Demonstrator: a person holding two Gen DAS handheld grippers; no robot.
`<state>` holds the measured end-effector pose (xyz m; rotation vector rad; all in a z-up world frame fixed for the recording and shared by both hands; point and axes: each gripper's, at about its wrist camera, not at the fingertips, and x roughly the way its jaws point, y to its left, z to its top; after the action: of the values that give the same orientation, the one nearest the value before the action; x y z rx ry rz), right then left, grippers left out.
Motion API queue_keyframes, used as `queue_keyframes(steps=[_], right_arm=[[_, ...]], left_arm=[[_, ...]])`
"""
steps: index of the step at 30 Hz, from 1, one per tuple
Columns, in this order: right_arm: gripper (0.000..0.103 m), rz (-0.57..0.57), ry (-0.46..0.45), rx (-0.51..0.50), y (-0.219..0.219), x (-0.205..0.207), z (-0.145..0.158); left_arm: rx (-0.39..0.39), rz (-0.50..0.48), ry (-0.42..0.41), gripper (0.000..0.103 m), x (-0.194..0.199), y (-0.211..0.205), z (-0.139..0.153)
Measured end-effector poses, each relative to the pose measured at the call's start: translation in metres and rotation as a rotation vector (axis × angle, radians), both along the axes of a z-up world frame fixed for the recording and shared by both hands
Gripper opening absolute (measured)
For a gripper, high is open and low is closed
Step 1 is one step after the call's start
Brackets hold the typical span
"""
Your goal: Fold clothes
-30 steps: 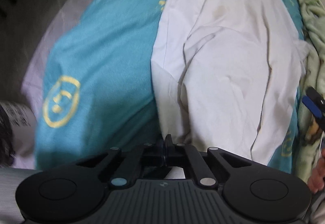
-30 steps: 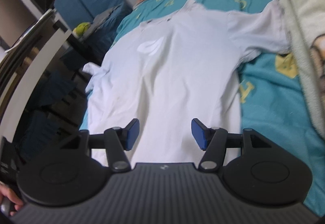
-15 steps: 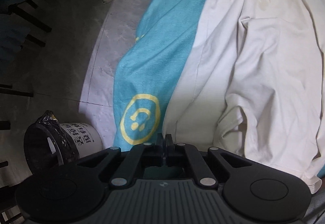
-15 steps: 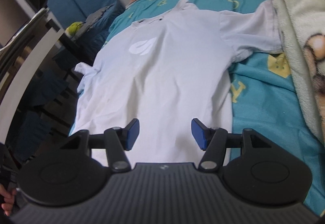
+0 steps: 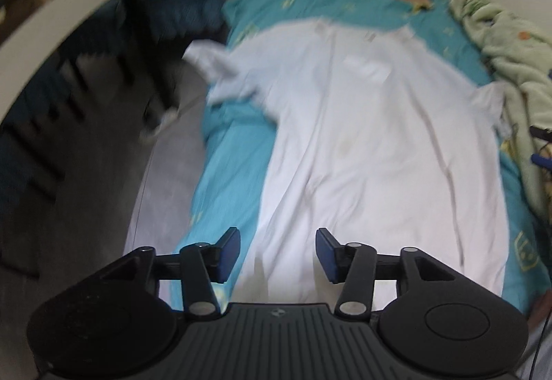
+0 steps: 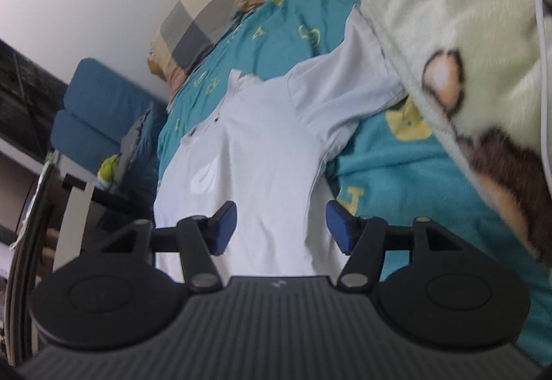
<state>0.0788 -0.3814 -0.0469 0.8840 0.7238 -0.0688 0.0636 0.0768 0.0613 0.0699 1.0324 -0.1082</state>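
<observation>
A white polo shirt (image 5: 372, 145) lies spread face up on a teal bedsheet (image 5: 234, 173), collar toward the pillow. One sleeve (image 5: 220, 69) hangs toward the bed's left edge. My left gripper (image 5: 278, 254) is open above the shirt's lower hem, nothing between its blue pads. In the right wrist view the same shirt (image 6: 262, 152) shows its collar, buttons and chest logo. My right gripper (image 6: 281, 226) is open over the shirt's right side, holding nothing. The other sleeve (image 6: 348, 83) reaches toward the blanket.
A pale green fleece blanket (image 6: 459, 35) is bunched along the bed's right side. A checked pillow (image 6: 214, 7) lies at the head. Left of the bed are grey floor (image 5: 89, 207), a blue chair (image 6: 93, 118) and a white desk edge (image 5: 62, 14).
My left gripper has opened, letting go of the shirt's edge, and swung up from the bed's left side to face along the shirt. My right gripper moved forward and tilted toward the right sleeve.
</observation>
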Motion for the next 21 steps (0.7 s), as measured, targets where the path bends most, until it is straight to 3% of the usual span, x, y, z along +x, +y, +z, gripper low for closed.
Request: queue_keyframes(steps=[6, 9, 14, 21], right_arm=[[0.061, -0.085, -0.006, 0.134, -0.023, 0.024, -0.019], [0.061, -0.132, 0.013, 0.140, -0.035, 0.040, -0.033], [0.061, -0.168, 0.043, 0.187, -0.048, 0.067, -0.066], [0.061, -0.246, 0.026, 0.181, -0.055, 0.096, -0.094]], left_arm=[[-0.128, -0.043, -0.156, 0.056, 0.042, -0.063, 0.001], [-0.165, -0.039, -0.203, 0.056, 0.059, -0.090, -0.021], [-0.162, -0.040, -0.209, 0.059, 0.087, -0.090, -0.095], [-0.153, -0.059, -0.148, 0.059, 0.109, -0.062, -0.162]])
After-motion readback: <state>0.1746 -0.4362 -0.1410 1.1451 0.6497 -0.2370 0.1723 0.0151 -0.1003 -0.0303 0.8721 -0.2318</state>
